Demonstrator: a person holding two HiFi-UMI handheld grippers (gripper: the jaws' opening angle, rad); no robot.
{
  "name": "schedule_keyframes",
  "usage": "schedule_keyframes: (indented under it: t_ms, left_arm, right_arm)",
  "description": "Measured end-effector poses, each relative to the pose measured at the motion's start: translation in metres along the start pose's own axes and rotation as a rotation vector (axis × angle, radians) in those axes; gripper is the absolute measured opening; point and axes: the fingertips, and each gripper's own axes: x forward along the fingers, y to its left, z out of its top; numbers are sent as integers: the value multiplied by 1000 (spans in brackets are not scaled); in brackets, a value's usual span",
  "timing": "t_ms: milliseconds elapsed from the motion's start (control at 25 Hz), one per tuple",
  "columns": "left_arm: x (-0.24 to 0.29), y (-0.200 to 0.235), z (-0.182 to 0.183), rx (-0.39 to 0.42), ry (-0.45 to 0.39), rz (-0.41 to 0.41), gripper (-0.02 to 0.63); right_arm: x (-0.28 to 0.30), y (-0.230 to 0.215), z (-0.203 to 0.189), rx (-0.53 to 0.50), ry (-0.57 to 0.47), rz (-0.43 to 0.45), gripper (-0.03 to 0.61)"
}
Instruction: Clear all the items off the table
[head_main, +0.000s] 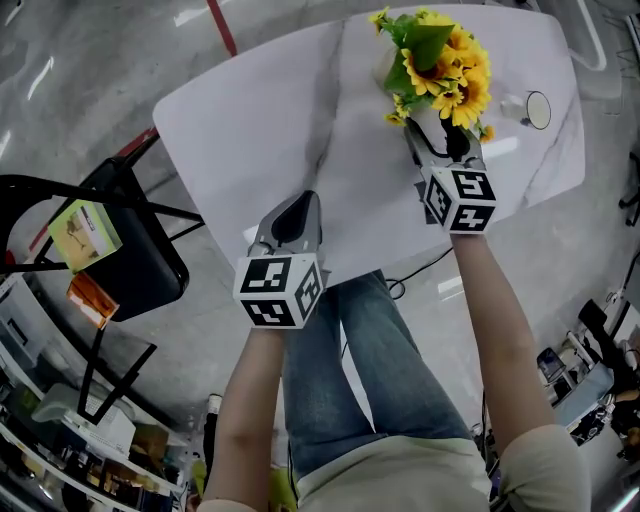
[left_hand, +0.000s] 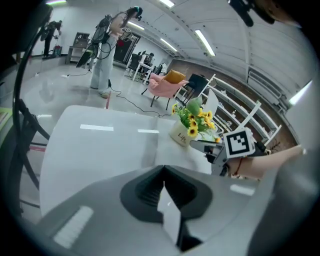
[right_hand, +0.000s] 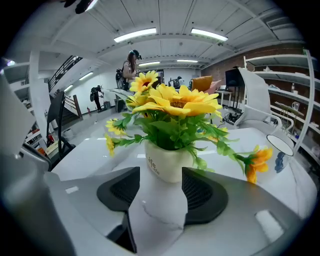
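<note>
The sunflower pot stands on the table, just ahead of the right gripper, whose jaws are released and not touching it. It is best to slide them around the pot's body, below the leaves, before closing. The left gripper, well apart from the pot, has its jaws clenched on nothing.
</note>
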Motion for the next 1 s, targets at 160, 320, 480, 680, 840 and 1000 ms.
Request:
schedule_keyframes:
  t_ms: [160,320,480,680,840,1000]
  left_arm:
    - [5,-1,-1,-1,13,-11,8]
    - [14,-7,-7,-11,41,-27,8]
    - [25,-16,-9,3,64,-52,8]
    - [38,-20,-5,-23,75,-69,8]
    - [46,-25,-6,-21,93,-84,8]
    - [51,-30,-9,-23,111,-99,8]
  right_arm:
    - [10,-8,3,-6,-8,16,292]
    - [19,-17,7,-21,-21,55,349]
    - [30,-23,9,-71,-21,106,410]
    - [43,-23,14,-142,-32,173,480]
    - [54,-25,17,-220,-37,205,505]
    - [63,-25,22,-250,-41,262,540]
